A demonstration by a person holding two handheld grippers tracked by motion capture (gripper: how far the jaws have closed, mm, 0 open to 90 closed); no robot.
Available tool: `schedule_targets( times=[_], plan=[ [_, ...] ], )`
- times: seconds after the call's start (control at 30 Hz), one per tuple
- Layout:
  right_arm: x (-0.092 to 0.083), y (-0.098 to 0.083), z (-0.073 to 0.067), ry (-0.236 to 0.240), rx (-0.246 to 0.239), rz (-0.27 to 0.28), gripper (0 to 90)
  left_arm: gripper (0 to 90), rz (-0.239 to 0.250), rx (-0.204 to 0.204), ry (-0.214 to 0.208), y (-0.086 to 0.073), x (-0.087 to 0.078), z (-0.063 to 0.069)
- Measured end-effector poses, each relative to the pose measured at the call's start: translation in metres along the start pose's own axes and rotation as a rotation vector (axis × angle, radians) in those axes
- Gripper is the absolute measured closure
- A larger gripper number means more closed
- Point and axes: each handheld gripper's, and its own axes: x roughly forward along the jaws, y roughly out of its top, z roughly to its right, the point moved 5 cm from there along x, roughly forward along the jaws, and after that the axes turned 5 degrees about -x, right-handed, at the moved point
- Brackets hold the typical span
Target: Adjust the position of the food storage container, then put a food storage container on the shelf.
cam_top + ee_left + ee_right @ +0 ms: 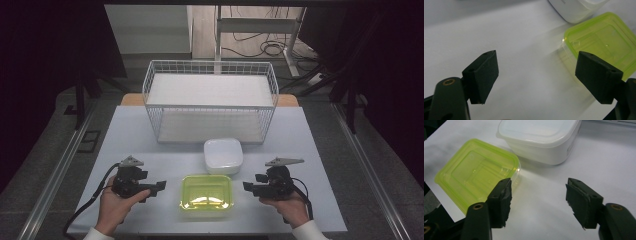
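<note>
Thin green plastic box [206,197] looks light, slippery; grip its rim. Both grippers' fingers [482,75] spread, empty.

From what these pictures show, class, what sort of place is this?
Probably a lab or workshop set up for recording: a white table ringed by dark curtains, cables on the floor, and a hand-held gripper at each side.
</note>
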Motion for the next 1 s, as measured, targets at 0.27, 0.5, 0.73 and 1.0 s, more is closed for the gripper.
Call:
schedule_targets(
  times=[0.27, 0.5, 0.73, 1.0],
  plan=[
    [0.003, -0.001, -0.006, 0.028, -0.004, 0.002, 30.9, 20.4, -0.029, -0.028, -0.038, -0.002, 0.003, 0.005],
    [0.009, -0.004, -0.012, 0.045, -0.006, -0.011, 30.5, 22.6, -0.045, -0.058, -0.118, -0.004, 0.008, 0.012],
    [0.015, -0.006, -0.014, 0.050, 0.004, -0.013, 31.0, 26.0, -0.046, -0.095, -0.127, -0.006, 0.014, 0.015],
    [0.024, -0.007, -0.021, 0.081, 0.015, -0.018, 31.8, 27.8, -0.081, -0.143, -0.221, -0.009, 0.027, 0.023]
  ],
)
